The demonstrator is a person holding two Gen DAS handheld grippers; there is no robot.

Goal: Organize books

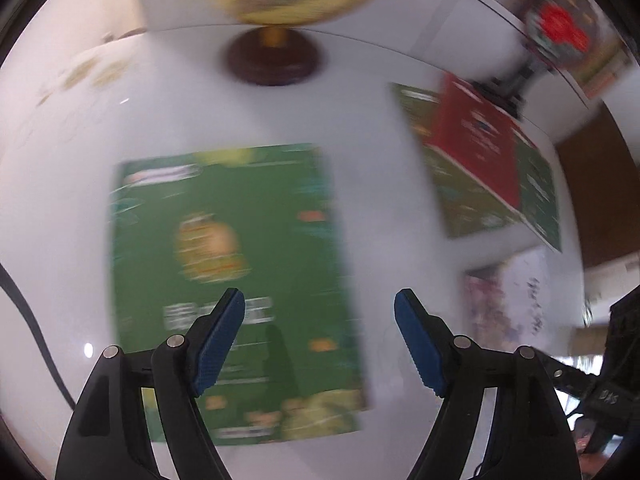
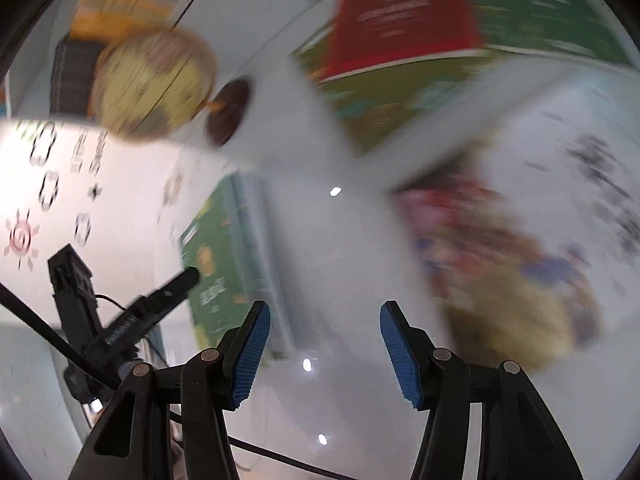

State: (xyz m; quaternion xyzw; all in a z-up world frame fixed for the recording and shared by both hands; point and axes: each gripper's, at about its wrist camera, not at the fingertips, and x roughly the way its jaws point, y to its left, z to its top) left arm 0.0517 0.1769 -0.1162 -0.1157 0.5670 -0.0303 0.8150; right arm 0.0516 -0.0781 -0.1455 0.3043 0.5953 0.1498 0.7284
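Nearest, the left hand-held gripper (image 1: 319, 308) hangs released over a green book (image 1: 236, 288) lying flat on the white surface (image 1: 380, 128). Far right lies a red book (image 1: 476, 148) on two green ones. The right hand-held gripper (image 2: 325, 322) is released too, empty. Gathering seems underway; next calls for pinching the near book's edge.

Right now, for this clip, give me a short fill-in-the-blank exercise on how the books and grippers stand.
1. The left gripper hangs over a ____ book lying flat on the white table.
2. The red book lies on top of a ____ one.
3. Both the left gripper and the right gripper have their fingers ____.
4. The globe stands on a dark ____ base.

Missing words: green; green; open; round
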